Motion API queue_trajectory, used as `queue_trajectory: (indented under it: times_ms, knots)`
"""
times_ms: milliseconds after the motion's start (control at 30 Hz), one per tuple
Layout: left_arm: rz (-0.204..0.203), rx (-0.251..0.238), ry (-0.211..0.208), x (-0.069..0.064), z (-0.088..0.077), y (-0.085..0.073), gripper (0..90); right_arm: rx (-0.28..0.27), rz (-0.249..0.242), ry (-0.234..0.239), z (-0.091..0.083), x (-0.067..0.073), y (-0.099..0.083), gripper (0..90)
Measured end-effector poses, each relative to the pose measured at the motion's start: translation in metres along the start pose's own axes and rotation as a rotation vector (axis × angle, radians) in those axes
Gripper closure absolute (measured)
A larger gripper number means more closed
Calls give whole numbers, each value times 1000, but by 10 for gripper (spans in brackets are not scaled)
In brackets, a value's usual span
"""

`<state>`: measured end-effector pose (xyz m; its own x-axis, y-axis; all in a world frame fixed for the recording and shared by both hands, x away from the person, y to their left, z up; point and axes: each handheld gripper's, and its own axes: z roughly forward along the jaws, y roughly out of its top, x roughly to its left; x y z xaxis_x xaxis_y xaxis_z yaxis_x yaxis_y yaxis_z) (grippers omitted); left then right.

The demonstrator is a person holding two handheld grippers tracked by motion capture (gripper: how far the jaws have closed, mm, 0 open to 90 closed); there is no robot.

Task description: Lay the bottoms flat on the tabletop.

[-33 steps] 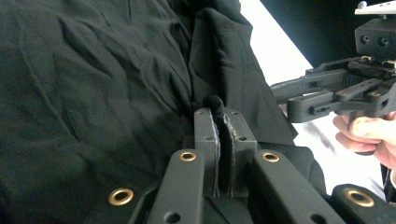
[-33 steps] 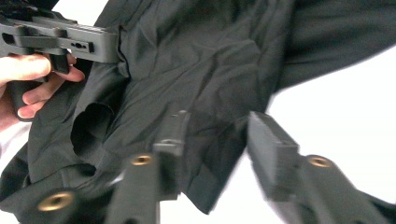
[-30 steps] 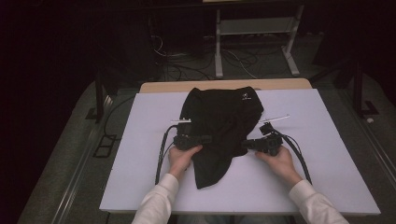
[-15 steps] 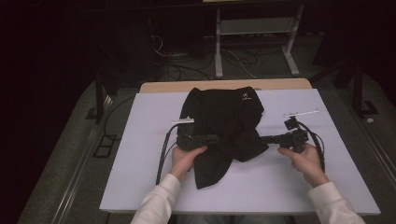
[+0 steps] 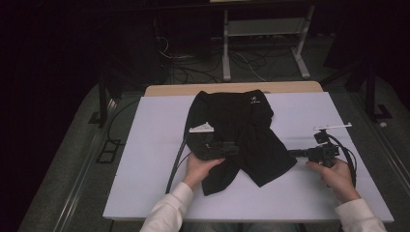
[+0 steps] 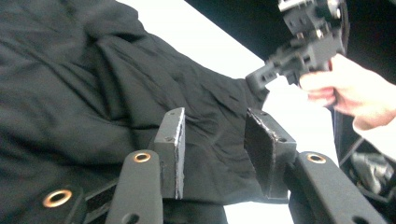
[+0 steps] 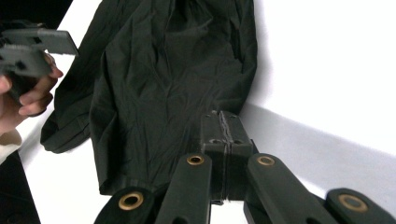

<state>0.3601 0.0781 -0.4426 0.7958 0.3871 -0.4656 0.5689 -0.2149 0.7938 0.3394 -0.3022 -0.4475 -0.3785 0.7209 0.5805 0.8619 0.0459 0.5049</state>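
A black garment (image 5: 241, 121) lies crumpled on the white table (image 5: 145, 145), its lower part spread toward the front. My left gripper (image 5: 237, 149) rests on the cloth's middle; in the left gripper view its jaws (image 6: 212, 135) stand open just above the black garment (image 6: 93, 93), with nothing pinched between them. My right gripper (image 5: 291, 153) is out to the right, shut on the garment's right corner. In the right gripper view its jaws (image 7: 224, 122) are pressed together at the edge of the cloth (image 7: 163, 70). The left gripper view also shows the right gripper (image 6: 256, 79) holding that corner.
A wooden strip (image 5: 217, 89) runs along the table's far edge. Behind it a metal frame (image 5: 263, 29) and loose cables (image 5: 193, 63) sit on the dark floor. Bare white surface stretches left and right of the garment.
My right gripper has moved to the right, drawing the garment's corner out with it and spreading the cloth. The left gripper has stayed on the cloth's middle.
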Motion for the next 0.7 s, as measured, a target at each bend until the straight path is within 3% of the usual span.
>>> queue_trajectory:
  times_ms: [200,333,500,633,700]
  knots:
    - [110,72,-24,-24,20,6,501,15,1,10,5,0,-1,881]
    - [176,150,-45,-40,37,7,473,16,5,14,6,0,-1,880]
    - [305,288,-26,-55,59,-2,434,19,2,13,7,0,-2,879]
    - [361,400,4,-58,68,-11,430,19,0,14,7,1,-2,879]
    - [384,416,24,-59,67,-15,432,18,-2,13,7,1,-2,879]
